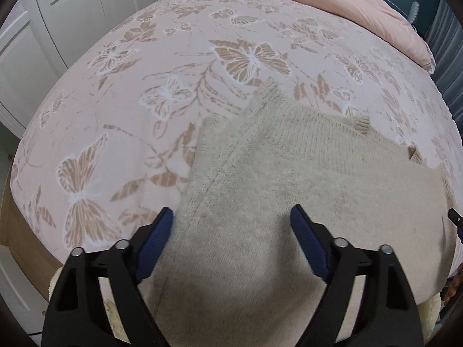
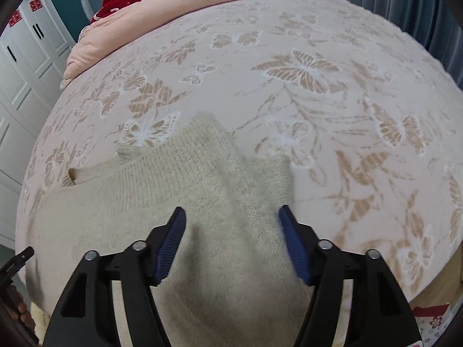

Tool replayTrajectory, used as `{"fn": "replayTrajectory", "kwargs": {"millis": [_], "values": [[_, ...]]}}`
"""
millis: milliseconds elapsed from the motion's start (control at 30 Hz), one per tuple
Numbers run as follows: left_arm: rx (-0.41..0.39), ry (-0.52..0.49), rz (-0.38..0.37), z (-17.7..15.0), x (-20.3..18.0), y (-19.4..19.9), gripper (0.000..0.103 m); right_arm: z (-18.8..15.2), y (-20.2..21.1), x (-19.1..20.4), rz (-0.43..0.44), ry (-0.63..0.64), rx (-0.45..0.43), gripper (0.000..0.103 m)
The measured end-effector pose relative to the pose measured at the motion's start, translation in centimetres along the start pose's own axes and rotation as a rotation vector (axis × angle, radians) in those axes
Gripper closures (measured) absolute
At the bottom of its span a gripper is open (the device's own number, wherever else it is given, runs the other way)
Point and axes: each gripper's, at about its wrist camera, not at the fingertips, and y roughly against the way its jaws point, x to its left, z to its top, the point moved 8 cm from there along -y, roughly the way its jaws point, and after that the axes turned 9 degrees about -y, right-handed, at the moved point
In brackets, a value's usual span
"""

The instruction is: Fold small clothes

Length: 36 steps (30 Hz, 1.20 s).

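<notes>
A cream knitted sweater [image 1: 289,173] lies flat on the bed near its front edge, both sleeves folded in over the body. It also shows in the right wrist view [image 2: 173,190]. My left gripper [image 1: 231,217] is open, its blue pads [image 1: 157,240] spread over the sweater's left side, nothing between them. My right gripper [image 2: 233,217] is open over the sweater's right side, blue pads [image 2: 292,240] apart and empty. The tip of the right gripper [image 1: 455,217] shows at the left view's right edge.
The bed has a pink sheet with butterfly print [image 1: 144,101]. A folded pink duvet [image 1: 332,3] lies along the far side. White wardrobe doors [image 1: 26,43] stand left. Blue-grey curtains [image 2: 405,3] hang right. A red cloth [image 2: 121,3] lies behind the duvet.
</notes>
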Motion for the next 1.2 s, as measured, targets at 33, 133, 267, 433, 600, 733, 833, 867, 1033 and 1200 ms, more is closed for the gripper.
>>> {"fn": "replayTrajectory", "kwargs": {"millis": [33, 133, 267, 433, 600, 733, 833, 867, 1033, 1200], "values": [[0.016, -0.011, 0.012, 0.0, 0.0, -0.3, 0.051, -0.1, 0.3, 0.3, 0.036, -0.020, 0.009, 0.094], [0.031, -0.026, 0.022, -0.2, 0.4, -0.8, 0.064, 1.1, 4.1, 0.3, 0.106, -0.047, -0.127, 0.096], [0.046, -0.060, 0.044, -0.2, 0.5, -1.7, 0.065, 0.7, -0.6, -4.7, -0.024, -0.108, -0.011, 0.096], [0.034, -0.066, 0.076, 0.2, 0.4, -0.7, 0.064, 1.6, 2.8, -3.7, -0.041, -0.100, -0.110, 0.071], [-0.069, -0.052, 0.022, 2.0, -1.7, 2.7, 0.061, -0.7, 5.3, 5.6, 0.142, 0.084, -0.087, 0.072], [-0.052, -0.132, 0.040, 2.7, -5.0, 1.1, 0.052, -6.6, 0.8, 14.6, 0.202, 0.270, 0.074, 0.075], [0.021, -0.131, 0.074, 1.6, -4.7, -1.5, 0.050, -10.3, -2.9, 17.4, 0.085, 0.389, 0.122, 0.072], [0.005, -0.120, 0.064, 1.6, -4.3, -1.2, 0.050, -10.3, -2.0, 18.2, 0.078, 0.409, 0.099, 0.075], [-0.017, -0.082, 0.079, 0.7, -1.7, -0.1, 0.048, -10.3, 1.2, 20.8, 0.178, 0.407, 0.075, 0.081], [0.013, 0.003, 0.052, -0.6, 0.5, -1.5, 0.037, -11.7, -2.8, 21.2, 0.091, 0.433, 0.157, 0.073]]}}
